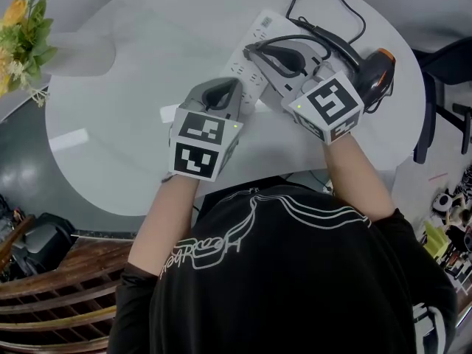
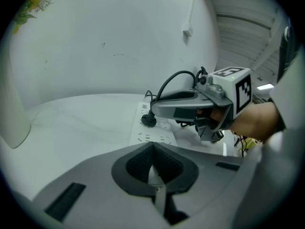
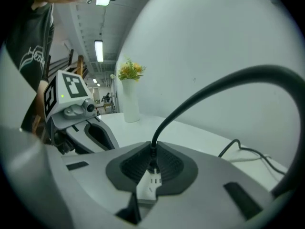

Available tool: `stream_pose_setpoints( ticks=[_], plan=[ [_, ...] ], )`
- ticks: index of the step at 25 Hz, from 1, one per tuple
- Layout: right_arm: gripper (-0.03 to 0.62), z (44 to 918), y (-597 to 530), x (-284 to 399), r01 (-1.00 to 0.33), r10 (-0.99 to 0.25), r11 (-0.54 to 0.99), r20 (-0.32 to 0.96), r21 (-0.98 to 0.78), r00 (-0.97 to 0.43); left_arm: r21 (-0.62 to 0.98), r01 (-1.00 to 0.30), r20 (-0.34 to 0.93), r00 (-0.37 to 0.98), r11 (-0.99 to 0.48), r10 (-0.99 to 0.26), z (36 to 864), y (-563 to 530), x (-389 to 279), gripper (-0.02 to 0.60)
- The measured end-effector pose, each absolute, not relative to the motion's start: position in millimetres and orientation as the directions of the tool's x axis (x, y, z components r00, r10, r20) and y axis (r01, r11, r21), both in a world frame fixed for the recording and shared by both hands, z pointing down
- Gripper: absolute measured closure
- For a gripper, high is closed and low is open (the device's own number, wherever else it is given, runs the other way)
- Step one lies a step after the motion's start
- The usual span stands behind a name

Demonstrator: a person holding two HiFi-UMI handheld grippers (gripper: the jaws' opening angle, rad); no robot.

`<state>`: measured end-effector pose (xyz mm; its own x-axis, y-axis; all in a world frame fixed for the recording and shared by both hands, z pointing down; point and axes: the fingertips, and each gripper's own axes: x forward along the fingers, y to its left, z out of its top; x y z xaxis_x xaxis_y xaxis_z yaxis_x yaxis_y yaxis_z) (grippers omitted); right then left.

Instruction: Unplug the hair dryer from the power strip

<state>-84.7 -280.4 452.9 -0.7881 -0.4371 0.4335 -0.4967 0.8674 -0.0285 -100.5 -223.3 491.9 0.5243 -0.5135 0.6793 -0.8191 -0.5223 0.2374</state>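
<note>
Power strip (image 1: 242, 66) is laid diagonally on the white table (image 1: 133, 87), near the middle. Hair dryer (image 1: 376, 68) is lying at the table's right edge, well apart from the socket in use, with its black cord (image 3: 205, 94) looped back to the strip. Right gripper (image 3: 152, 151) is clamped on the plug (image 2: 148, 120), right where the cord enters it; socket slots are seen directly below the pads. In the left gripper view the plug is seen seated on the strip. Left gripper (image 2: 153, 151) is closed with nothing gripped, tips set over the near end of the strip, near the right gripper. A white vase (image 1: 81, 52) with yellow flowers is placed at the table's left edge.
</note>
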Motion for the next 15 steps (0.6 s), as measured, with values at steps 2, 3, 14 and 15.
stream_pose_setpoints(
  ticks=[2, 3, 14, 15],
  plan=[
    [0.571, 451, -277, -88, -0.482, -0.439, 0.876, 0.452, 0.022, -0.777, 0.243, -0.818, 0.679, 0.527, -0.521, -0.511, 492, -223, -101, 0.582],
    [0.571, 451, -276, -88, -0.479, -0.440, 0.877, 0.458, 0.033, -0.773, 0.237, -0.819, 0.679, 0.525, -0.523, -0.513, 492, -223, -101, 0.582],
    [0.571, 426, -293, -66, -0.529, -0.475, 0.847, 0.379, -0.048, -0.794, 0.234, -0.820, 0.675, 0.524, -0.522, -0.520, 490, -222, -98, 0.582],
    [0.569, 423, -292, -65, -0.534, -0.480, 0.844, 0.371, -0.054, -0.795, 0.235, -0.819, 0.675, 0.525, -0.524, -0.519, 490, -222, -98, 0.582]
  ],
)
